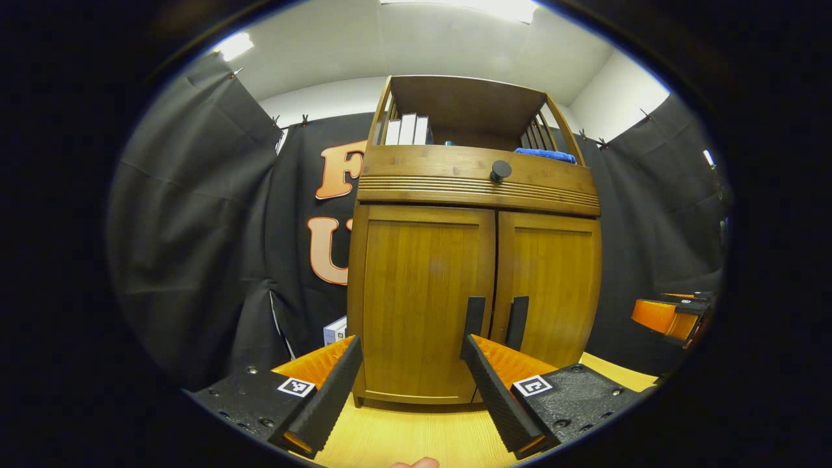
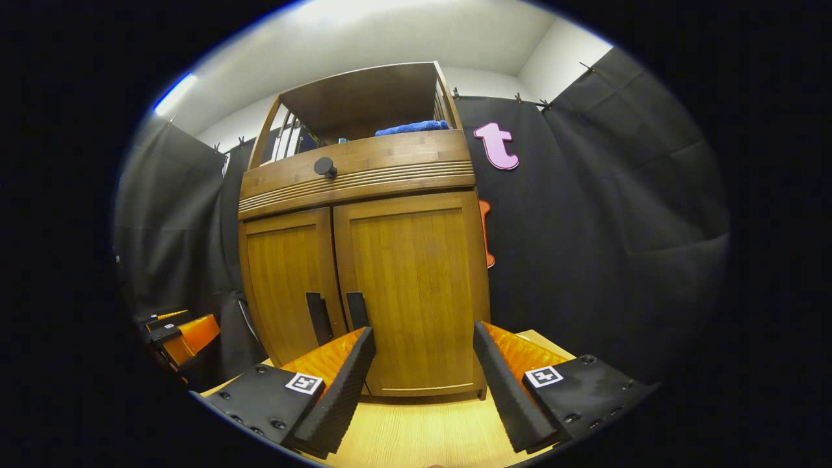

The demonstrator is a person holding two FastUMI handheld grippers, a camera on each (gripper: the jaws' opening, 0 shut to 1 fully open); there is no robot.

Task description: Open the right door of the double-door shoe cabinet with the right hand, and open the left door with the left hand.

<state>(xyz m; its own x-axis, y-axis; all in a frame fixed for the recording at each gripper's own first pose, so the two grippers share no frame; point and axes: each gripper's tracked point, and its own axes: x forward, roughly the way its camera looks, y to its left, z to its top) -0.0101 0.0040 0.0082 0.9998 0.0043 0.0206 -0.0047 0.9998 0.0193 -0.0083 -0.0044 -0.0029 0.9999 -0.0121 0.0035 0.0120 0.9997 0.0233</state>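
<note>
A wooden shoe cabinet stands on a light wood table. Both doors are closed: the left door [image 1: 419, 299] and the right door [image 1: 552, 292] in the left gripper view, the left door [image 2: 286, 286] and the right door [image 2: 413, 286] in the right gripper view. Two dark vertical handles meet at the centre seam, the left handle [image 1: 474, 316] and the right handle [image 1: 518, 322], seen again as the left handle [image 2: 318, 317] and the right handle [image 2: 357, 310]. My left gripper [image 1: 411, 351] is open, facing the left door a short way off. My right gripper [image 2: 424, 344] is open before the right door.
Above the doors runs a drawer with a round dark knob [image 1: 500, 171]. The open top shelf holds white books [image 1: 407, 129] and a blue cloth [image 1: 545, 155]. A small white box [image 1: 335, 330] sits left of the cabinet. The other gripper [image 1: 673, 315] shows far right.
</note>
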